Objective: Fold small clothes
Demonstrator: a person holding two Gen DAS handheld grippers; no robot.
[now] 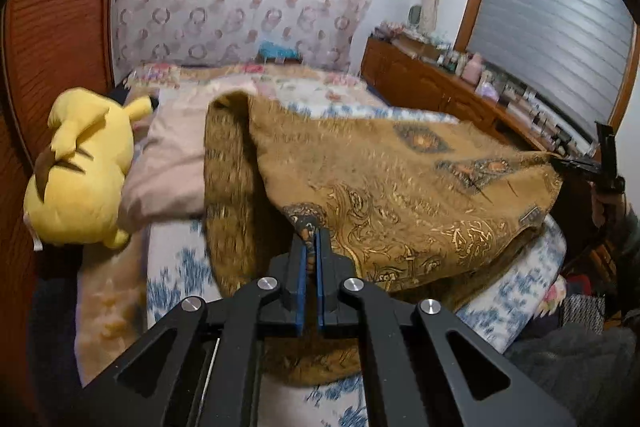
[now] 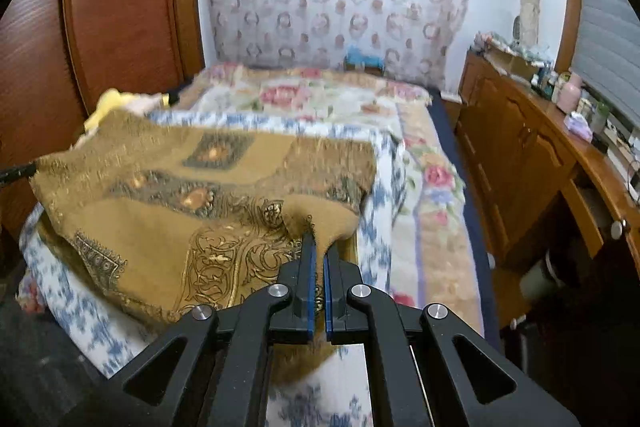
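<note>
On top of a bed (image 2: 432, 195) spread with blue-and-white and floral covers, a mustard-brown patterned garment (image 1: 400, 187) is lifted by two of its edges, one in each hand-held gripper. The left gripper (image 1: 310, 233) has its blue-padded jaws pinched tight on a bunched corner of the cloth, and the right gripper (image 2: 318, 245) is likewise clamped on a corner nearer the bed's right side. To fold well from here, both hands would likely need to travel together at the same height, keeping the edge between them taut so the raised half lays over the lower half without sagging or twisting, and let go only once the cloth is flat. From the left wrist, a yellow plush toy (image 1: 80, 171) and a pale pink pillow (image 1: 172, 163) appear beside the garment, along with the other gripper at the far right. From the right wrist, those are mostly hidden, but a wooden dresser (image 2: 520, 147) crowded with small bottles shows clearly.
</note>
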